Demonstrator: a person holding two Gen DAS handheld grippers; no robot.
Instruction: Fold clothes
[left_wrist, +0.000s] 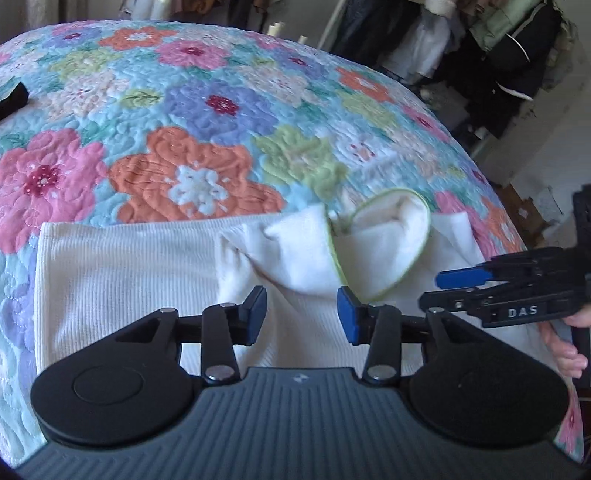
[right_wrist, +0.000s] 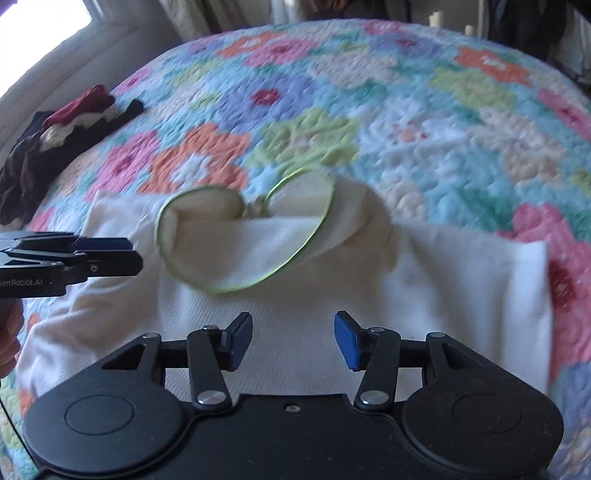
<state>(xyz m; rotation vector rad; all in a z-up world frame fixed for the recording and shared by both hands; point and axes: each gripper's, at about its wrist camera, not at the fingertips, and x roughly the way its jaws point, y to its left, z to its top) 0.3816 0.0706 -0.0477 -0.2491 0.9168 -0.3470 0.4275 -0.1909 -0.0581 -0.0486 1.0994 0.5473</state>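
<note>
A white ribbed garment (left_wrist: 129, 280) with green-trimmed sleeve openings (left_wrist: 391, 236) lies on the floral quilt; it also shows in the right wrist view (right_wrist: 461, 295), its sleeves (right_wrist: 258, 236) folded over the body. My left gripper (left_wrist: 302, 314) is open and empty, just above the garment's near part. My right gripper (right_wrist: 293, 339) is open and empty over the garment's near middle. The right gripper appears side-on in the left wrist view (left_wrist: 461, 284), and the left gripper appears side-on in the right wrist view (right_wrist: 122, 254).
The floral quilt (left_wrist: 221, 110) covers the bed. A pile of dark, red and white clothes (right_wrist: 62, 125) lies at the far left. A dark item (left_wrist: 13, 99) sits at the left edge. Hanging clothes (left_wrist: 498, 55) stand beyond the bed.
</note>
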